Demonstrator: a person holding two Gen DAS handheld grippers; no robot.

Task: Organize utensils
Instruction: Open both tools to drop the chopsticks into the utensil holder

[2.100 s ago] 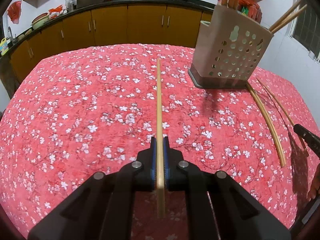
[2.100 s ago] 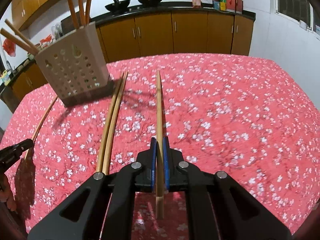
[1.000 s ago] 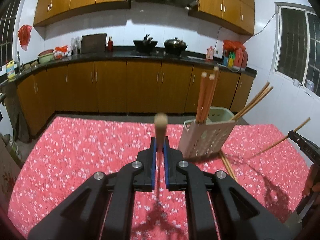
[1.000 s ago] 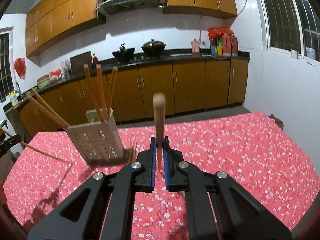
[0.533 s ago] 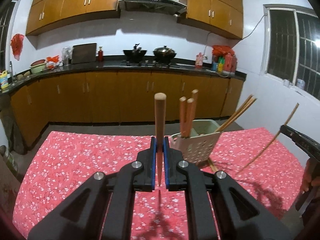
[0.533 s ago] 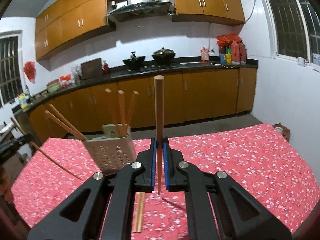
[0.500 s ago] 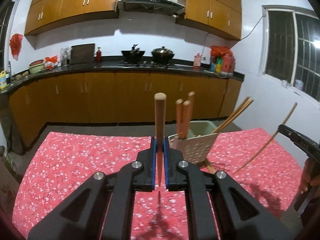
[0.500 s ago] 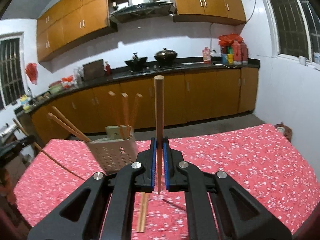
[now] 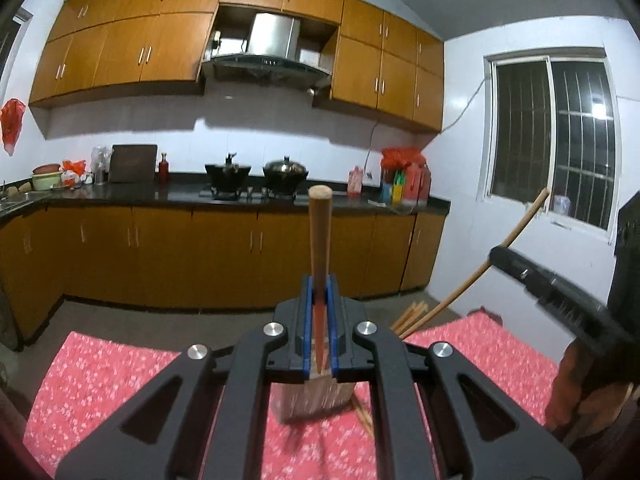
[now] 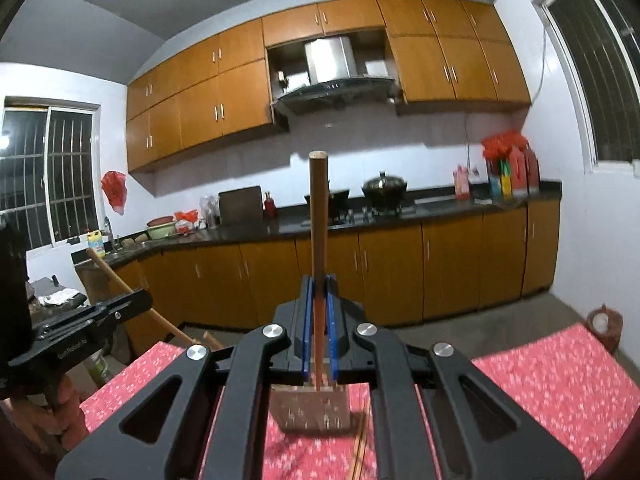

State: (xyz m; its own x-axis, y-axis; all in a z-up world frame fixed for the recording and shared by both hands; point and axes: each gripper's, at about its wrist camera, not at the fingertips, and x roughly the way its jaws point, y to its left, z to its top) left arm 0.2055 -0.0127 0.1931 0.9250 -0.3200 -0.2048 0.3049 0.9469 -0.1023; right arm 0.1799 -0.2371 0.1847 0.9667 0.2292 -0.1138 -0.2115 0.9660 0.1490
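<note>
My left gripper is shut on a wooden chopstick that stands upright between its blue pads. My right gripper is likewise shut on a second chopstick, also upright. Both hang well above the table, just over the beige perforated utensil holder, which shows below the jaws. Several chopsticks lean out of the holder to the right. In the left wrist view the right gripper holds its chopstick slanted.
A red floral tablecloth covers the table. More chopsticks lie on the cloth beside the holder. Behind are orange cabinets, a dark counter with pots, and a window at right. A person's hand holds the left gripper.
Both grippers have risen and levelled out, bringing the holder from the middle of the views to just under the jaws. The chopsticks stay clamped upright.
</note>
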